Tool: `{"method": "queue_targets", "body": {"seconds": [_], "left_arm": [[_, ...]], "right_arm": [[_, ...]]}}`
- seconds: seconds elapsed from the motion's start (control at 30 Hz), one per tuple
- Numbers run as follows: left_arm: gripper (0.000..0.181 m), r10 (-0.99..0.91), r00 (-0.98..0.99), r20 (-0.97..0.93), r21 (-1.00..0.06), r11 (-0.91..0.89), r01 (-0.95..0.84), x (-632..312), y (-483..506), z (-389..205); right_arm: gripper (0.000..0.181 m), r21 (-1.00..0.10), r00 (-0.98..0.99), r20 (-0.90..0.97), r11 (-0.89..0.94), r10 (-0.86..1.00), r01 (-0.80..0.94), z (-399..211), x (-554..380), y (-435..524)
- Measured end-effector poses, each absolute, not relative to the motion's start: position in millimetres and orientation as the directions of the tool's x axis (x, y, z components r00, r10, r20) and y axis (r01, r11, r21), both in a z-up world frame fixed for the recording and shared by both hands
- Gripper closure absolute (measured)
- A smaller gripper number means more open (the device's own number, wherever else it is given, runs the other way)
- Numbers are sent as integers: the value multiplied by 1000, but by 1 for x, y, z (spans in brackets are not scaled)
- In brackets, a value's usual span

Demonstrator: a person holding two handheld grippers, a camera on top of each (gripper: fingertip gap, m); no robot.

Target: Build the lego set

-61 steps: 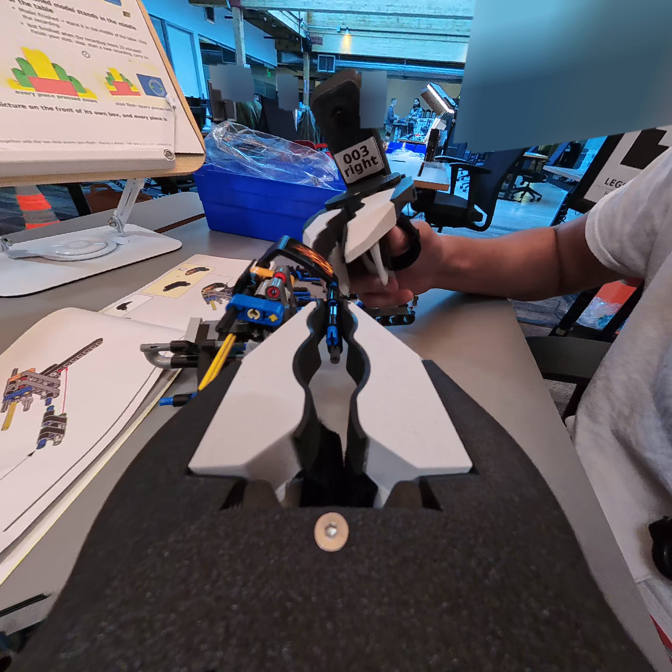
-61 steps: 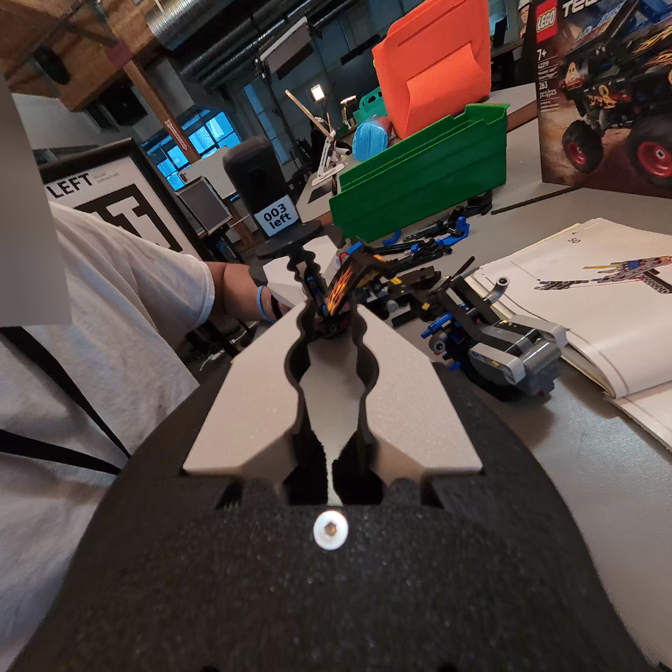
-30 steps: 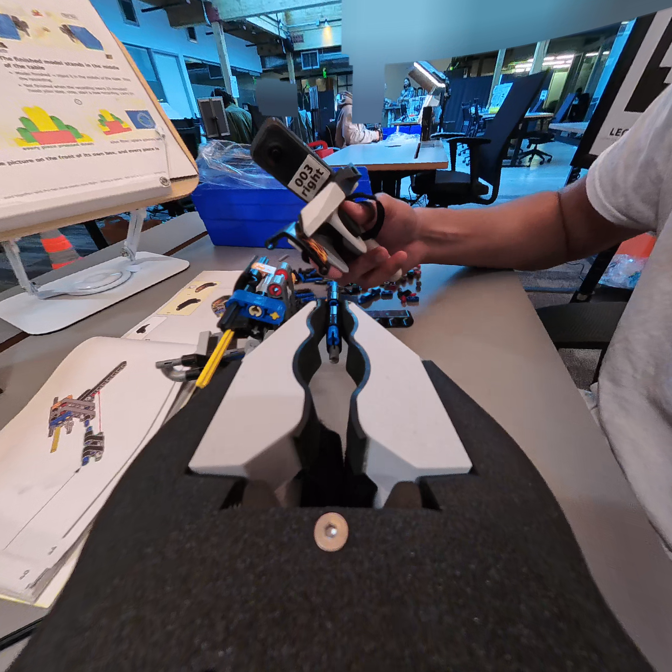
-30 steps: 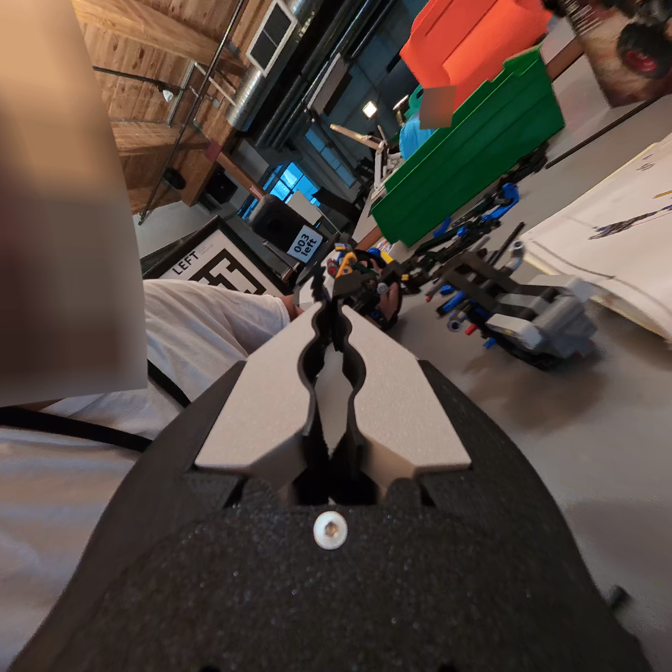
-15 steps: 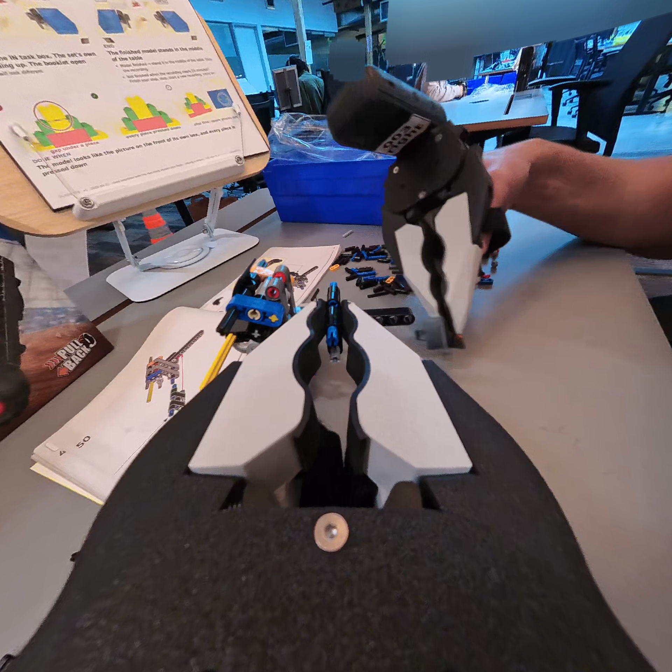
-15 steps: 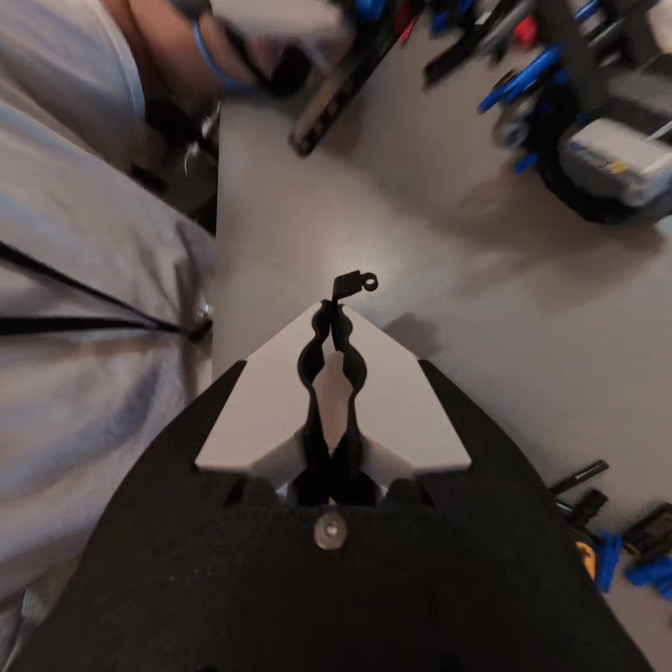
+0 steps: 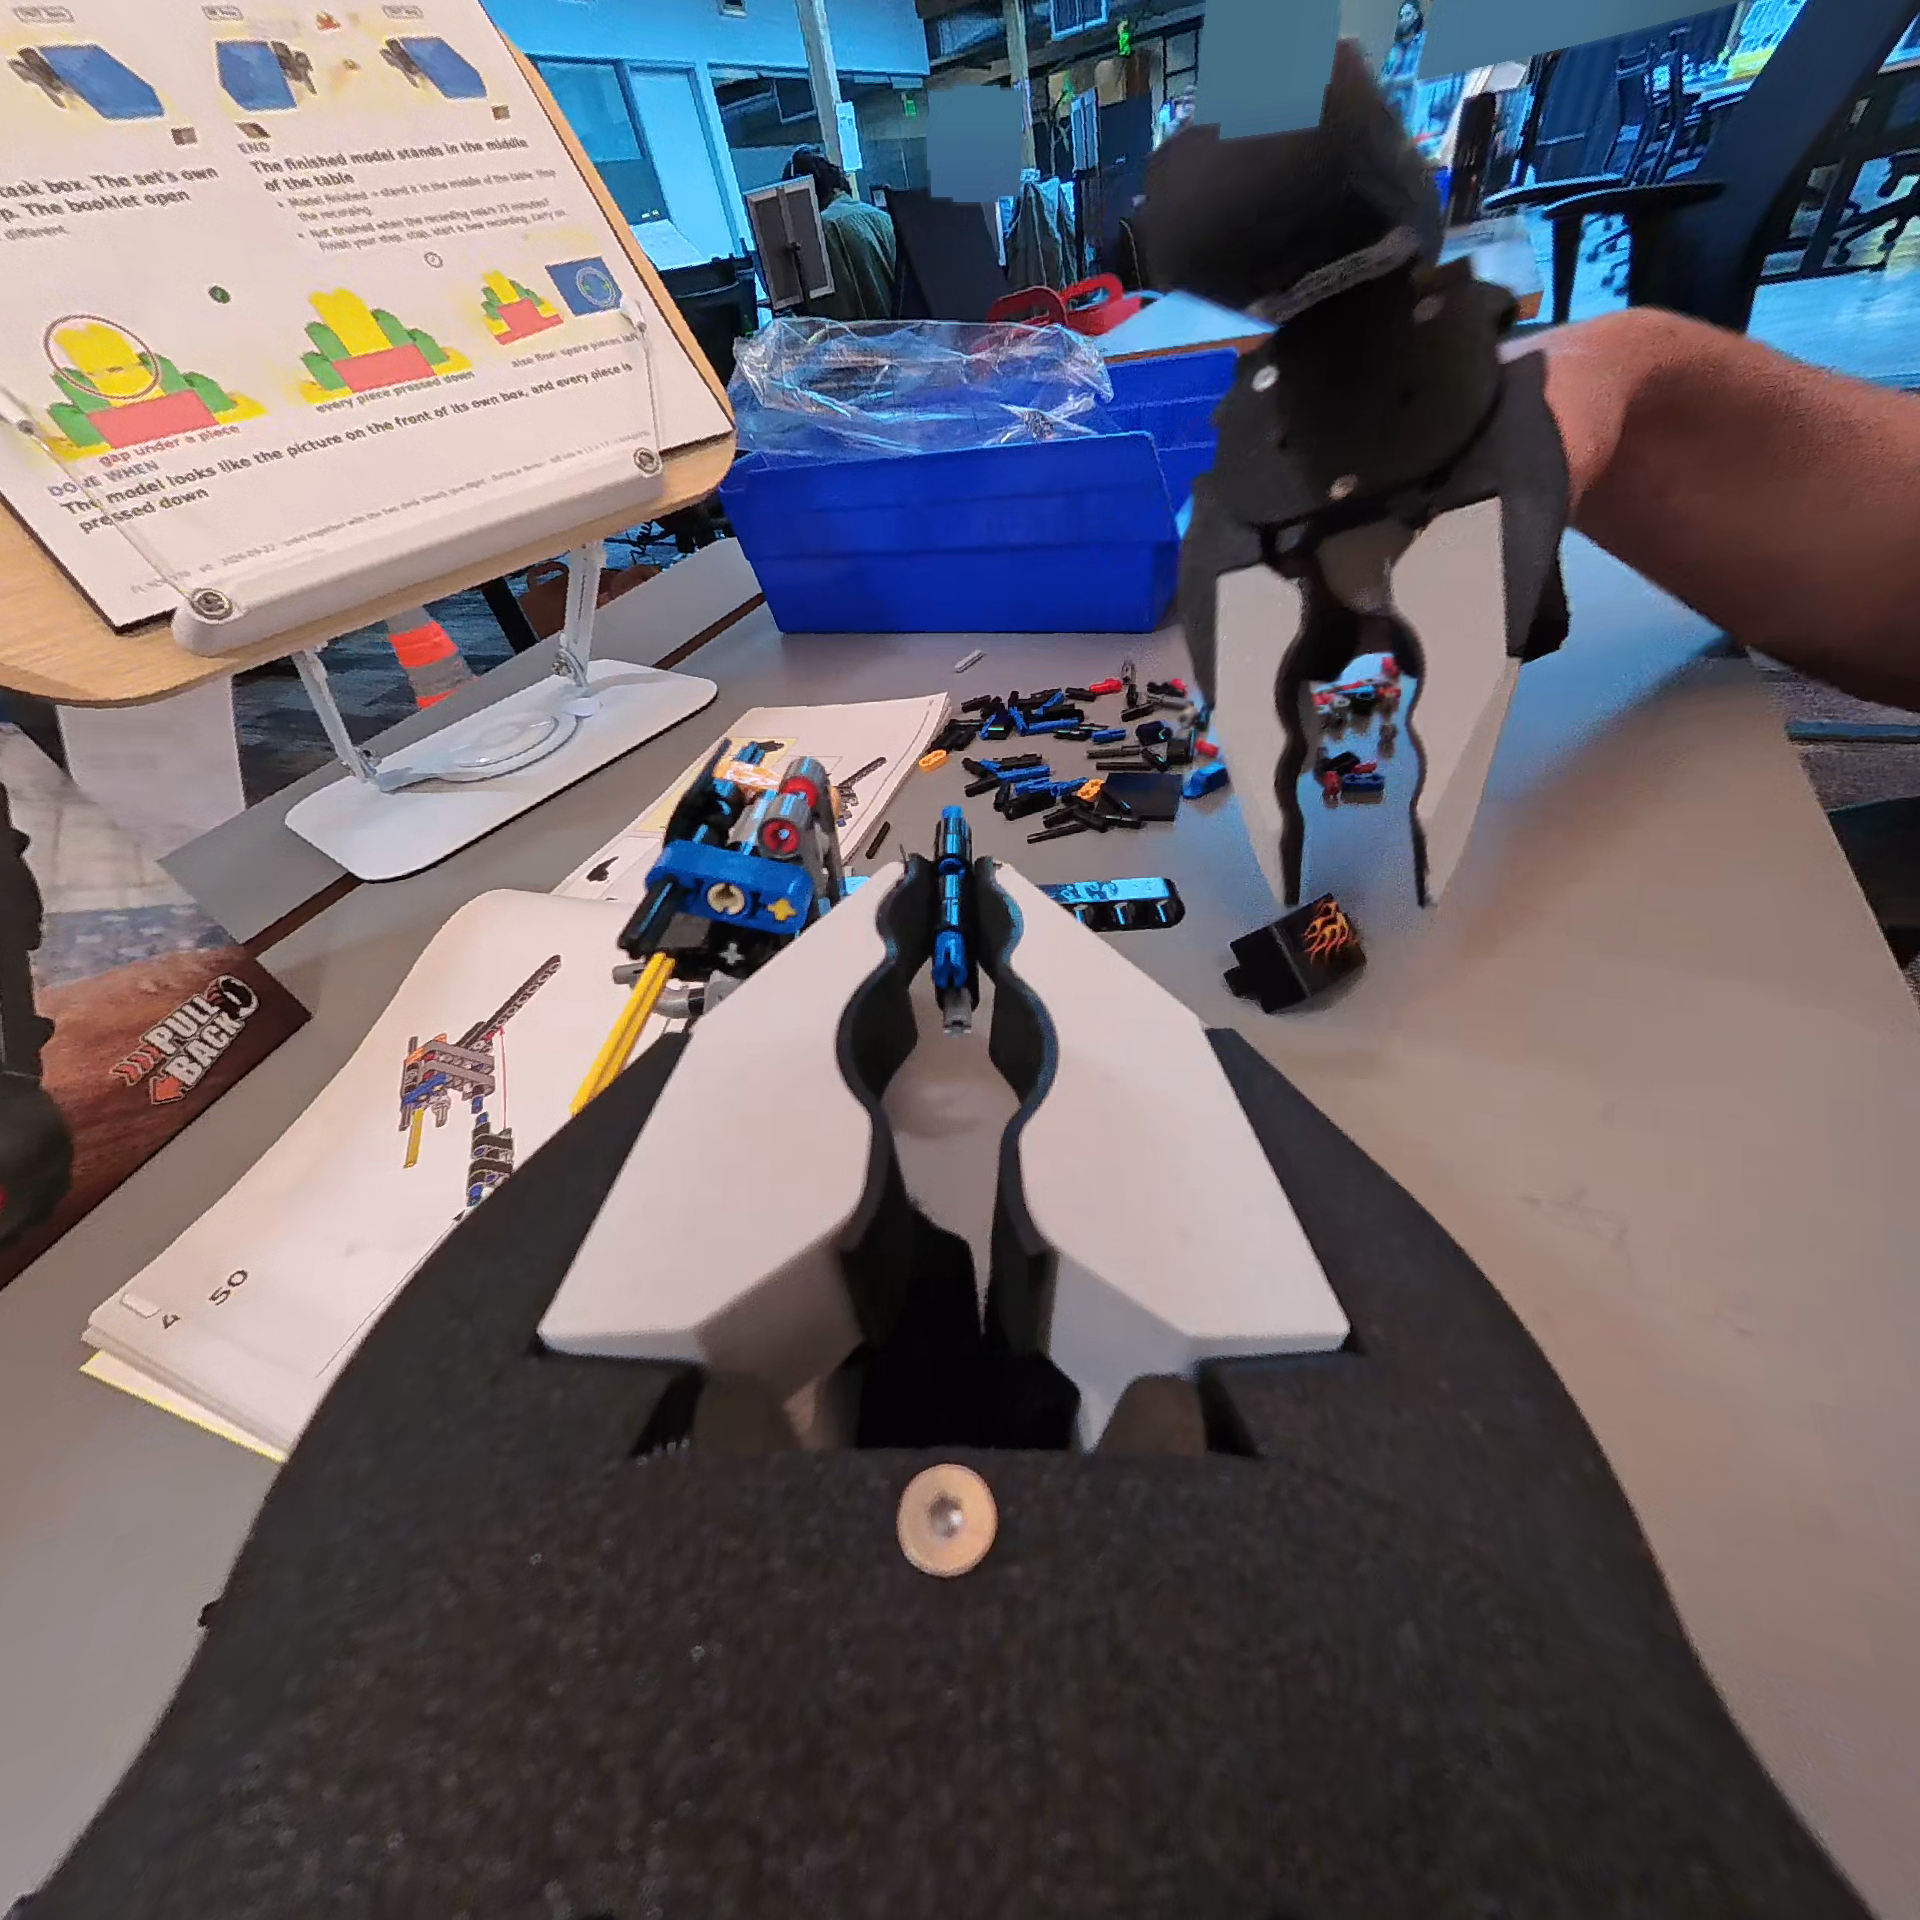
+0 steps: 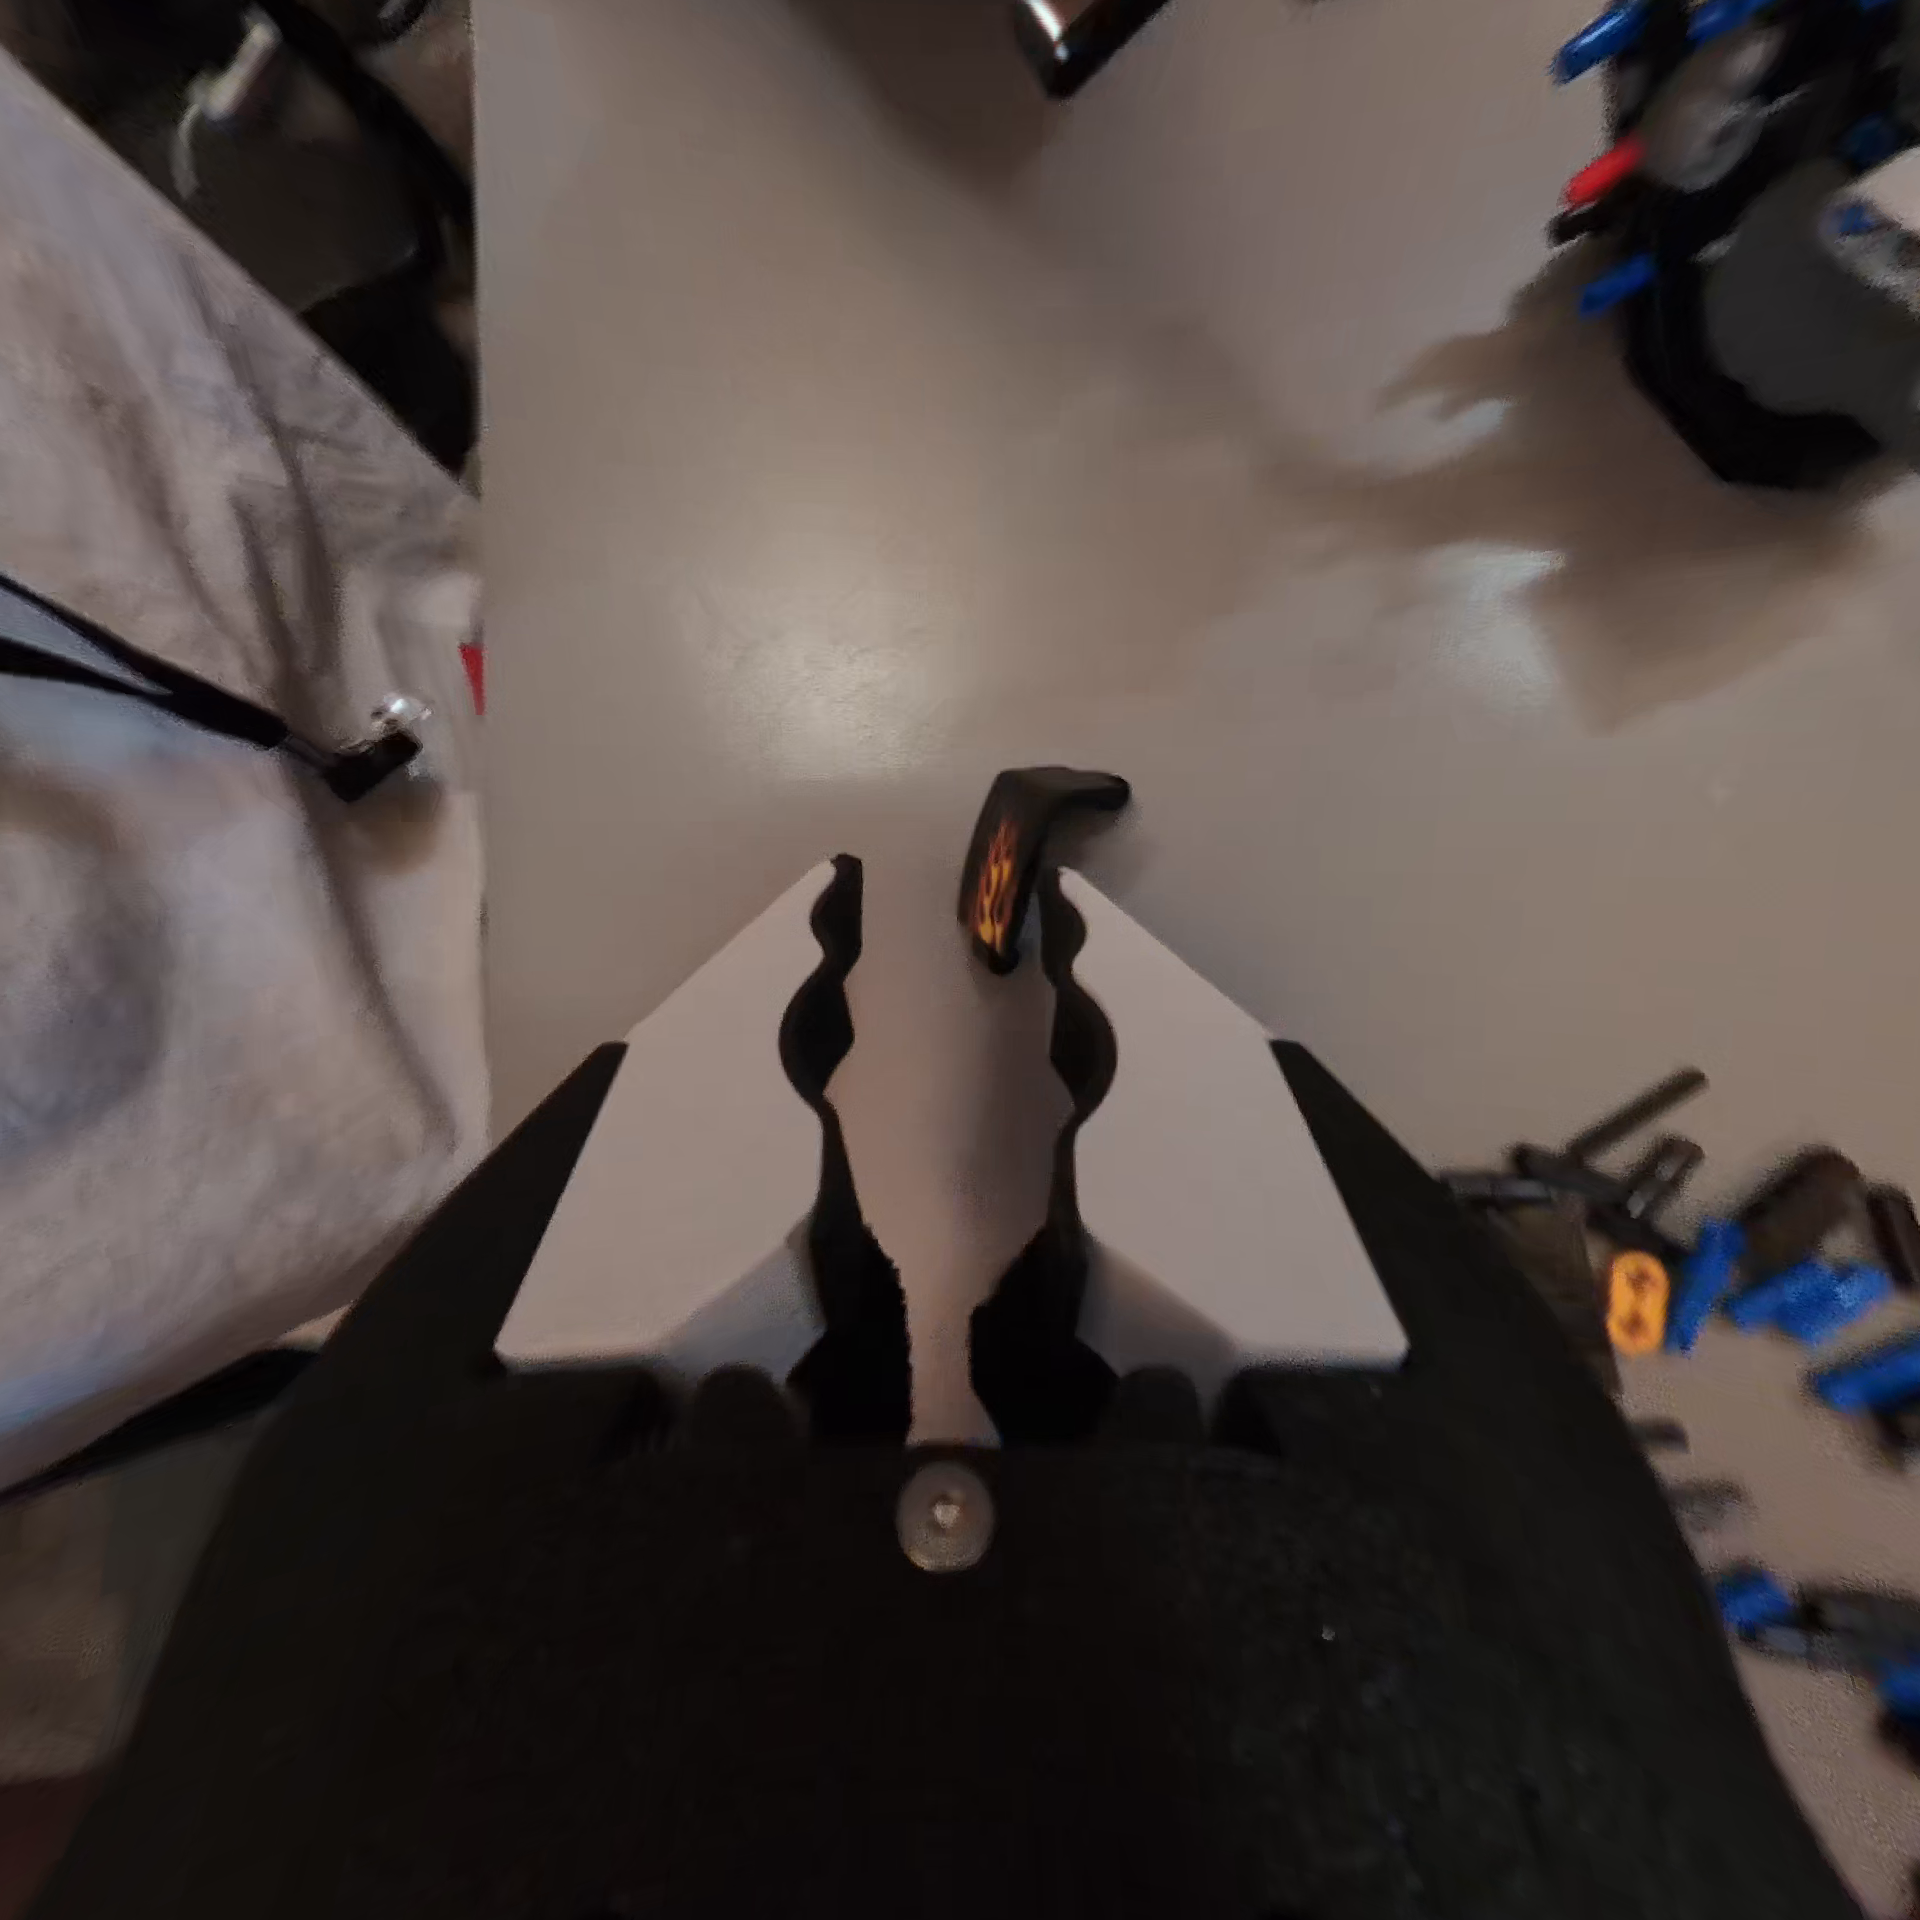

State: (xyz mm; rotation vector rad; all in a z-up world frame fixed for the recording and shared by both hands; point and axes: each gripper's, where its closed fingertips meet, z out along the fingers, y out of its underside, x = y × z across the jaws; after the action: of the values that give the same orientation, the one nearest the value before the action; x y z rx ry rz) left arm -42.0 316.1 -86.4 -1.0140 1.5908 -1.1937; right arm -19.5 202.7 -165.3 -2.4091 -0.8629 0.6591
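My left gripper point(image 7: 951, 873) is shut on a thin blue and black pin piece point(image 7: 949, 925), held above the grey table point(image 7: 1558, 1143). My right gripper point(image 8: 951, 875) is open and points straight down at the table. A black curved panel with a flame print point(image 8: 1003, 883) lies on the table between its fingertips, close to the right finger. In the left wrist view, the right gripper point(image 7: 1351, 894) hangs just above that panel point(image 7: 1299, 951). The partly built model point(image 7: 738, 862) sits on the open booklet point(image 7: 343, 1122).
Several loose black, blue and red pieces point(image 7: 1081, 769) lie behind the grippers, with a black beam point(image 7: 1117, 899) nearer. A blue bin point(image 7: 956, 530) and a sheet on a stand point(image 7: 312, 260) stand at the back. The person's shirt point(image 8: 156, 831) is at the table edge. Across from one pair of fingers to the other is roughly 15 centimetres.
My right gripper swung away from the left gripper down to the table, opened and let go of the flame panel. My left gripper kept hold of the pin piece.
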Motion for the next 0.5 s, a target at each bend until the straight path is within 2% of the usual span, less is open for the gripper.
{"method": "queue_targets", "body": {"seconds": [0.07, 0.2, 0.33, 0.5], "left_arm": [[176, -943, -285, -171, -973, 207, -100, -42, 315, -86], [176, -939, -301, -169, -972, 209, -106, -42, 311, -88], [176, -937, -307, -168, -971, 211, -113, -42, 309, -90], [176, -939, -299, -169, -972, 209, -108, -43, 311, -88]], "right_arm": [[146, -626, 754, -182, -666, 631, 406, -166, -11, 200], [142, -614, 799, -128, -679, 587, 401, -180, -17, 190], [142, -649, 774, -209, -677, 597, 347, -182, -45, 189], [139, -757, 684, -333, -616, 649, 216, -162, -91, 196]]}}
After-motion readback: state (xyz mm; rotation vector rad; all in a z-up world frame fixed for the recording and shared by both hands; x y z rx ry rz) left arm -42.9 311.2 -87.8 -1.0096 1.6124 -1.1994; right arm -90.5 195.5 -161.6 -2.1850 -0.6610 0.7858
